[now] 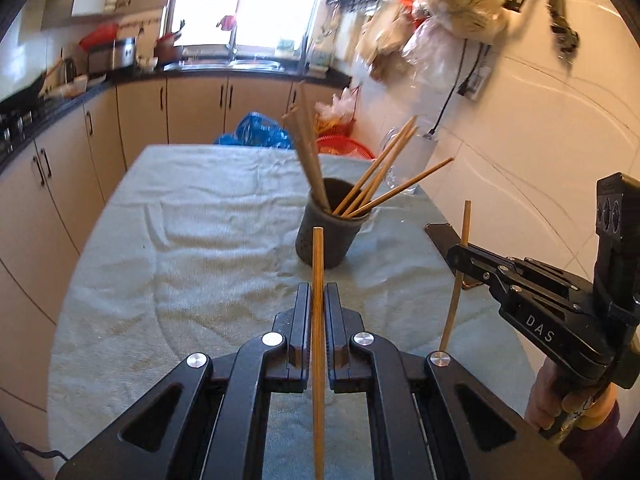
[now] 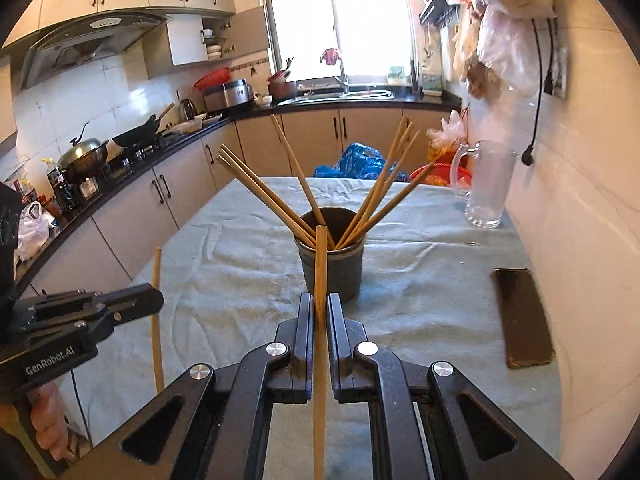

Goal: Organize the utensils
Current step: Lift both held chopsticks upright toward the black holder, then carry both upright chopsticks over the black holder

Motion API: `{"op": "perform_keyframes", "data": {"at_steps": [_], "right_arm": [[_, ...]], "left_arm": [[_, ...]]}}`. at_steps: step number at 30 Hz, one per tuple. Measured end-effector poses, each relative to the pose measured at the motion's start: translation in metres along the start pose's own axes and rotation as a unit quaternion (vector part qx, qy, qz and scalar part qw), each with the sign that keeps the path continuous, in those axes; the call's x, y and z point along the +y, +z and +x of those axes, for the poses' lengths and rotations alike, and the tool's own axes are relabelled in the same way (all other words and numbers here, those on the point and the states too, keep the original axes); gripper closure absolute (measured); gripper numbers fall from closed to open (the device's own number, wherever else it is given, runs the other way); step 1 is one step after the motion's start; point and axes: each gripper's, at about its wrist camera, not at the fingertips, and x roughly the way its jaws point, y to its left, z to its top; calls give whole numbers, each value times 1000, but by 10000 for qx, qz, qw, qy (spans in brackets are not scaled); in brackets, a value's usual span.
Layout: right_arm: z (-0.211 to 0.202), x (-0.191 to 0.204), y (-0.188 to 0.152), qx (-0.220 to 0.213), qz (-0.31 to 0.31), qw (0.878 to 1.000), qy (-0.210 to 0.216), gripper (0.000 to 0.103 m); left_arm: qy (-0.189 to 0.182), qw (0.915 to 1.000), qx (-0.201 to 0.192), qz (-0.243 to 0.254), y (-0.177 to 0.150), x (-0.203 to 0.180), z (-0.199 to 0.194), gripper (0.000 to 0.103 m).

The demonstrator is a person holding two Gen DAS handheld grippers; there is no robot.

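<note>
A dark cup [image 1: 327, 236] stands on the cloth-covered table [image 1: 200, 240] and holds several wooden chopsticks [image 1: 384, 178]. It also shows in the right wrist view [image 2: 331, 266] with chopsticks [image 2: 264, 196] fanned out. My left gripper [image 1: 318, 300] is shut on one upright chopstick [image 1: 318, 264], just in front of the cup. My right gripper [image 2: 321, 312] is shut on another upright chopstick [image 2: 321, 260], close to the cup. Each gripper shows in the other's view, the right gripper [image 1: 460, 258] and the left gripper [image 2: 154, 300], both holding their chopsticks upright.
A dark phone [image 2: 522, 316] lies on the table at the right. A glass mug [image 2: 486, 188] stands at the far right by the white wall. Kitchen counters and cabinets [image 2: 160, 184] run along the left and back. Blue bags [image 2: 360, 160] lie beyond the table.
</note>
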Motion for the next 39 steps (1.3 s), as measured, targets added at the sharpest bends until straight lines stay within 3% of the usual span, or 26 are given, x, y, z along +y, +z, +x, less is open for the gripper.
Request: {"op": "perform_keyframes", "data": {"at_steps": [4, 13, 26, 39], "right_arm": [[-18, -1, -7, -113, -2, 9999, -7, 96], [-59, 1, -14, -450, 10, 9990, -11, 96], [-83, 3, -16, -659, -1, 9978, -22, 96], [-90, 0, -8, -714, 49, 9974, 32, 96]], "left_arm": [[171, 9994, -136, 251, -4, -13, -8, 97], [244, 9990, -242, 298, -9, -20, -27, 97], [265, 9980, -448, 353, -12, -30, -46, 97], [479, 9953, -484, 690, 6, -46, -46, 97]]}}
